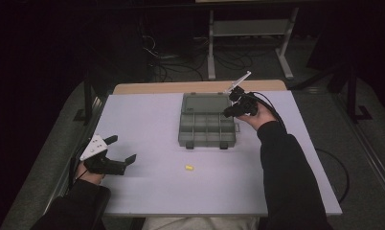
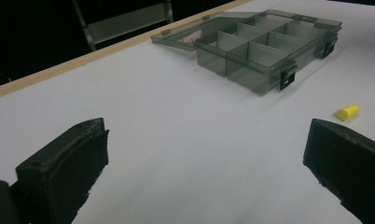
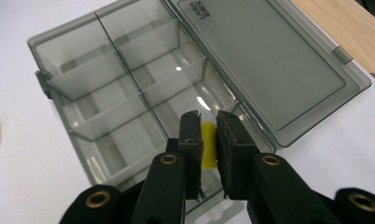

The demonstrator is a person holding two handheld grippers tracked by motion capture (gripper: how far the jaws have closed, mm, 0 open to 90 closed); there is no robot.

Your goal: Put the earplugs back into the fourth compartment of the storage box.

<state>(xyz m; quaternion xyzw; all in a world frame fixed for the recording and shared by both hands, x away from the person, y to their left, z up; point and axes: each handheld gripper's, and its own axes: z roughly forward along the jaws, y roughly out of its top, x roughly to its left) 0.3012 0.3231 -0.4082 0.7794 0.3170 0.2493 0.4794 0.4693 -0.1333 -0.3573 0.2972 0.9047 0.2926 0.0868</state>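
Yellow plug point(image 3: 208, 144) between right hand-held gripper point(image 3: 208, 122) jaws — over box point(image 3: 129, 74) (open).

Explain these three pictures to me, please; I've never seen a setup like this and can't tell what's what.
A person at a table holds a two-jaw gripper in each hand. The wide picture comes from a camera above; the other two come from cameras riding on the grippers. On the table lie an open box with compartments, its lid folded back, and a loose yellow plug. The left gripper rests near the edge, jaws wide open, holding nothing. The right gripper is over the box, pinching a second yellow plug above a corner compartment.
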